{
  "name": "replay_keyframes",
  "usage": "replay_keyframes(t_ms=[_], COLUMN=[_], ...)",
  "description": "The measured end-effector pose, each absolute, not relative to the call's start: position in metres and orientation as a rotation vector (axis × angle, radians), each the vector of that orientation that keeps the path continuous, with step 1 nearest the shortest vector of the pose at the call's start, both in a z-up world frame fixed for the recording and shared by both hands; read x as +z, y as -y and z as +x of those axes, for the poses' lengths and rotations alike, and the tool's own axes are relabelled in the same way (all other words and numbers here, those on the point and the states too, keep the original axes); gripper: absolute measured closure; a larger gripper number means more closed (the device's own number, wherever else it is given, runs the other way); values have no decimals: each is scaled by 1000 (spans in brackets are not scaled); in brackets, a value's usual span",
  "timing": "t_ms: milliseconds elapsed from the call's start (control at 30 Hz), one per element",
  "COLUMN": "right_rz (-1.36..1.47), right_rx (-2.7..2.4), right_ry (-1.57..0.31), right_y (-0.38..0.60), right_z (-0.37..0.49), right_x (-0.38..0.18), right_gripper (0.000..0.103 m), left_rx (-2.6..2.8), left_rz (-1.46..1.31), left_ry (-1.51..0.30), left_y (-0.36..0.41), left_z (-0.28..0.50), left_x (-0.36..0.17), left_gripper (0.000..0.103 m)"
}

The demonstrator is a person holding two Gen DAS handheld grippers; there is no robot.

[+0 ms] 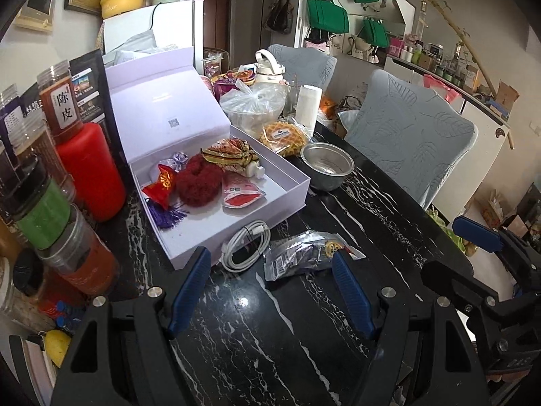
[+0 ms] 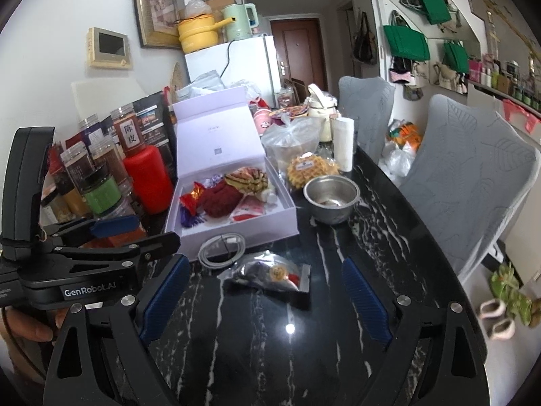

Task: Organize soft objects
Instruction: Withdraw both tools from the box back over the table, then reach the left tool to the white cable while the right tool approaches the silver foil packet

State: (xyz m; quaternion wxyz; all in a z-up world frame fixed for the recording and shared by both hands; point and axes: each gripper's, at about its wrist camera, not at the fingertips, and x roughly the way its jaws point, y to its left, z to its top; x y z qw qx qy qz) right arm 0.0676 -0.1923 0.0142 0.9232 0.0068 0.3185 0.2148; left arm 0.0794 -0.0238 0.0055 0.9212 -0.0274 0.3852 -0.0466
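Black marble table (image 2: 270, 355) with white veining under me, a bright light spot reflected on it. Two grey leaf-patterned chairs (image 2: 463, 182) along its right side. White fridge (image 2: 233, 64) behind, brown door (image 2: 299, 47) beyond. Green bags (image 2: 405, 42) hang on the right wall. Framed picture (image 2: 154, 6) at left.

Even, soft daylight, moderately bright. Glossy black tabletop (image 2: 270, 355) throws a small specular glare spot. Heavy fisheye bending plus dark vignette at corners. Centre sharp; far right edge slightly smeared.
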Motion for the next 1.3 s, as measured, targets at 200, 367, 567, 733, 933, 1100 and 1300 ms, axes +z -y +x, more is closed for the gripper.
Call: replay_keyframes(t_ms=[200, 367, 567, 733, 933, 1100, 1300], right_rz=[41, 47, 52, 65, 80, 86, 90], right_rx=[428, 405, 394, 396, 384, 373, 377], right_ry=[-695, -726, -767, -802, -822, -835, -853], right_y=[203, 213, 217, 218, 223, 224, 221], right_z=[74, 82, 94, 107, 118, 128, 138], right_x=[-8, -24, -41, -54, -61, -66, -73], right_gripper=[11, 11, 11, 10, 11, 10, 10], left_rx=[-142, -115, -11, -1, 59, 100, 151], left_rz=[-55, -81, -119, -195, -263, -277, -309], left_ry=[-815, -843, -836, -883, -905, -915, -931], left_y=[34, 30, 19, 13, 9, 6, 4], left_z=[90, 100, 111, 129, 144, 153, 164], left_x=[-15, -33, -48, -65, -82, -91, -96], left_gripper=[29, 29, 29, 29, 29, 29, 29])
